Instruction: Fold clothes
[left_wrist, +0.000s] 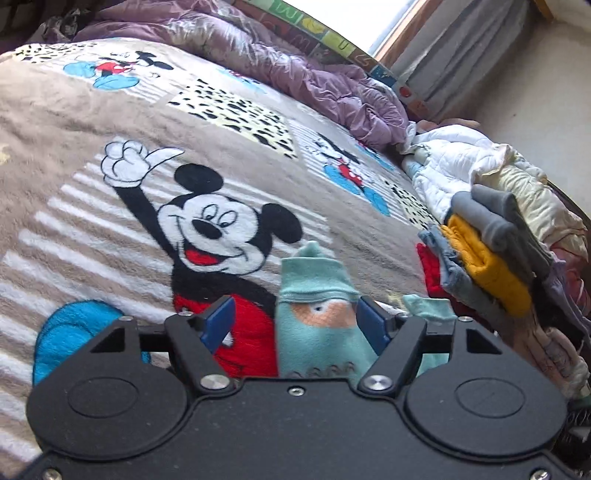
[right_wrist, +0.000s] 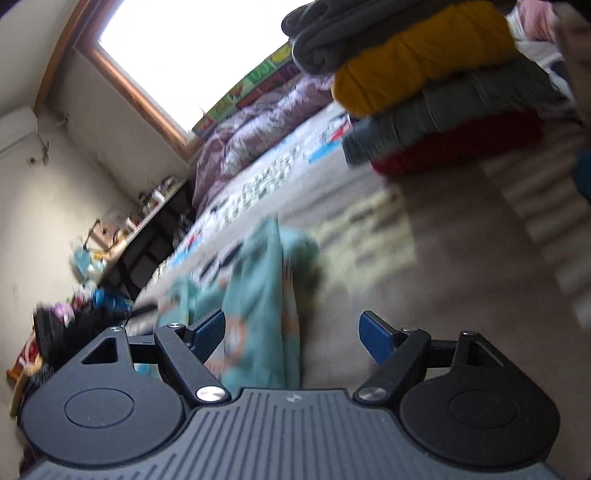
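Teal sock (left_wrist: 314, 314) flat on bed blanket (left_wrist: 92, 122), cuff away, lying between spread, empty jaws of left gripper (left_wrist: 295, 325), likely lined up for pinch. Right gripper (right_wrist: 293, 336) jaws also spread, empty; same sock blurred ahead. Folded stack (left_wrist: 484, 254) parked aside, clear of work area.

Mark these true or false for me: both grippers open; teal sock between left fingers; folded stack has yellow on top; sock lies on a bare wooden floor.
1. Both grippers are open. True: left gripper and right gripper both show their blue fingers spread apart.
2. The small teal patterned sock lies between the left fingers. True.
3. The folded clothes stack has yellow on top. False: grey is on top, yellow beneath it.
4. The sock lies on a bare wooden floor. False: it lies on the beige Mickey Mouse fleece blanket.
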